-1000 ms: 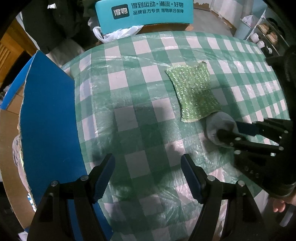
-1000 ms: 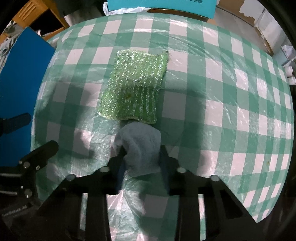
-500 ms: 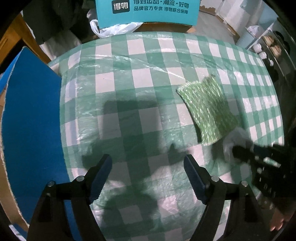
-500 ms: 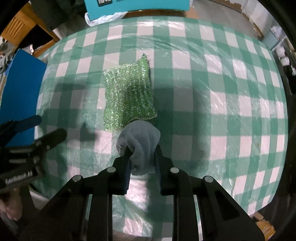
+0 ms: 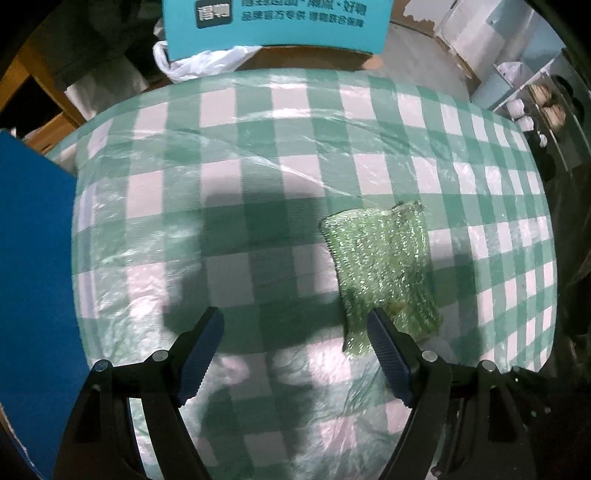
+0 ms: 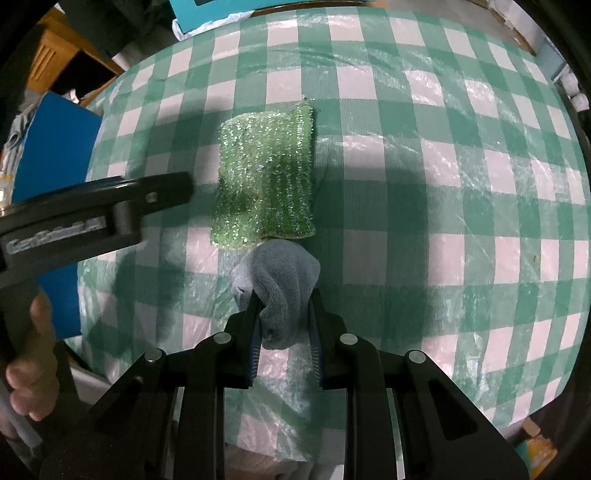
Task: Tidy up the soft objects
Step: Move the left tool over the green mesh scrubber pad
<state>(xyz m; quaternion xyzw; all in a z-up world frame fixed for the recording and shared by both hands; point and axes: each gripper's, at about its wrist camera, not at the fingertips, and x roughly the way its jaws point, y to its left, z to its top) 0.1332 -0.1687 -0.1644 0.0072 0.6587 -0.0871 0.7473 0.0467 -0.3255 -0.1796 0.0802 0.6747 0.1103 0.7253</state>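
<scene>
- Two soft things are in play on a round bench (image 6: 461, 155) covered in a green-and-white checked plastic cloth; the list runs left to right.
- Far left, a flat blue board (image 5: 33, 280) stands at the bench edge, touching nothing soft.
- Next, the left hand-held gripper (image 5: 295, 354) hovers over bare cloth with its blue-padded fingers (image 5: 201, 347) spread wide and nothing between them. In the right wrist view its black arm reaches in from the left, near the left edge of the green piece; whether it touches cannot be told.
- Centre-right lies a sparkly green knitted scouring cloth (image 6: 267, 177), roughly square and flat on the bench, with one far corner curled up. It looks light, limp and slightly rough, so it should not slip; the raised corner or a free edge seems the easiest hold.
- Right beside its near edge, touching or slightly overlapping it, is a bunched pale grey-blue fleece cloth (image 6: 280, 284). The right hand-held gripper (image 6: 282, 332) pinches it, fingers pressed into the fabric on both sides.
- The fleece looks very light and squashy and will probably droop when lifted; the grip is on the bunched middle, which seems secure.
- Beyond the bench, a teal printed cardboard box (image 5: 277, 26) stands at the far side.
</scene>
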